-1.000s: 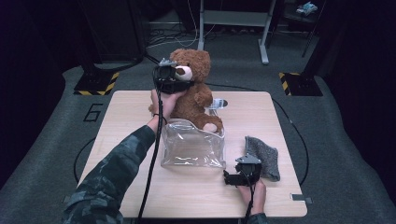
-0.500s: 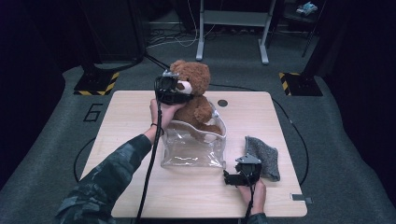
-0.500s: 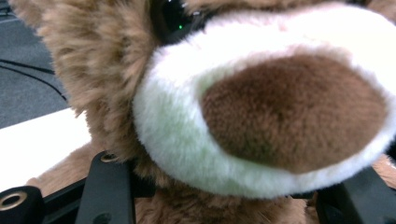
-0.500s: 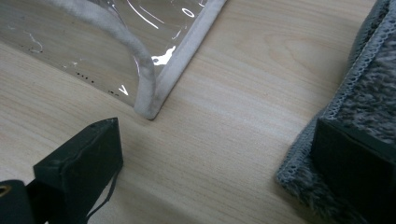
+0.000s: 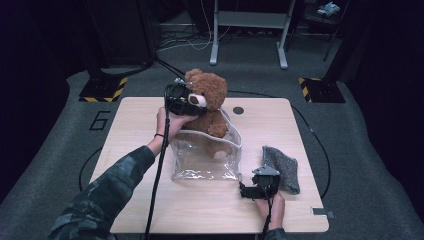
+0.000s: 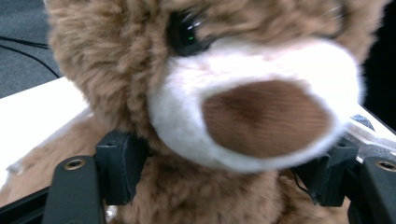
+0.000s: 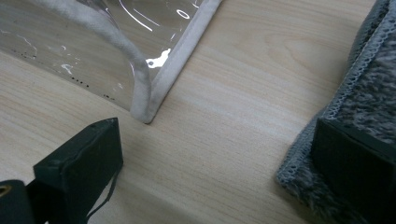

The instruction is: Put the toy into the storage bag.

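Brown plush fills the left gripper view: the bear sits with its neck between the left gripper's jaws, which have just been opening. Their pads stand at either side of the neck, and whether they still press the fur cannot be told. From the high view the bear stands upright with its lower body inside the clear bag at the middle of the wooden surface, head and shoulders above the rim; the left gripper is at its face.

Nearer the person, the right gripper rests low beside the bag's right corner. Its jaws are spread with nothing between them but bare wood, one jaw near the bag's white-edged corner, the other over the grey cloth lying just right of the bag.
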Tool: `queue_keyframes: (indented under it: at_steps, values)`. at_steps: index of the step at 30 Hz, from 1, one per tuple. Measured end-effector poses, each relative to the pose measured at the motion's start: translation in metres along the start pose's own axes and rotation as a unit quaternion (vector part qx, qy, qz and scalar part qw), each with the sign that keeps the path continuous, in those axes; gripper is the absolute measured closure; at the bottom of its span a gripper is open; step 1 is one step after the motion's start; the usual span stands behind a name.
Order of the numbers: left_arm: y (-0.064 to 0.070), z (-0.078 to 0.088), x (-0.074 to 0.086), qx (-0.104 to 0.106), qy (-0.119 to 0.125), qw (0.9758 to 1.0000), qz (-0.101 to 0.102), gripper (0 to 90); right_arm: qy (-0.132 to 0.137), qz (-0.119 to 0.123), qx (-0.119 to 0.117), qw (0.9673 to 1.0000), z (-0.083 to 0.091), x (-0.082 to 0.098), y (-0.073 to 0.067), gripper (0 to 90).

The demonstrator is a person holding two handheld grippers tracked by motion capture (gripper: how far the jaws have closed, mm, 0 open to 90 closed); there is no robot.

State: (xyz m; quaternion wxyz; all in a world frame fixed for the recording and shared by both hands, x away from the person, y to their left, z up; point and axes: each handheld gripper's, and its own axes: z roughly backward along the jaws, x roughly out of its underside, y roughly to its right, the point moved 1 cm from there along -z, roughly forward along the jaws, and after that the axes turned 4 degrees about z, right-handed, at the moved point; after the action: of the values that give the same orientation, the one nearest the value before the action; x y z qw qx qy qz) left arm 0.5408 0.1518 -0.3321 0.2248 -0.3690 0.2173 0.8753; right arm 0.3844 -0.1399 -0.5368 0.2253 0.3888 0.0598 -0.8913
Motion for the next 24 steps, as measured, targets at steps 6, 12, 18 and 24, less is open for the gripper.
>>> queue_keyframes:
  at_steps: [6,12,18,24]
  values:
    - [-0.007,0.016,0.002,0.010,0.020,0.9998,0.001,22.8,0.002,-0.005,0.004,1.0000,0.000,0.000,0.000,1.8]
    - [-0.017,0.024,0.000,0.003,0.025,0.9997,0.002,22.5,0.002,-0.007,0.004,1.0000,-0.001,0.000,-0.001,1.8]
    - [-0.020,0.024,0.001,0.002,0.026,0.9996,-0.007,22.0,0.001,-0.006,0.002,1.0000,-0.001,0.000,0.000,1.9]
    - [-0.021,0.029,-0.001,-0.001,0.043,0.9990,-0.010,23.0,0.000,-0.002,-0.001,1.0000,0.000,0.000,0.000,1.8]
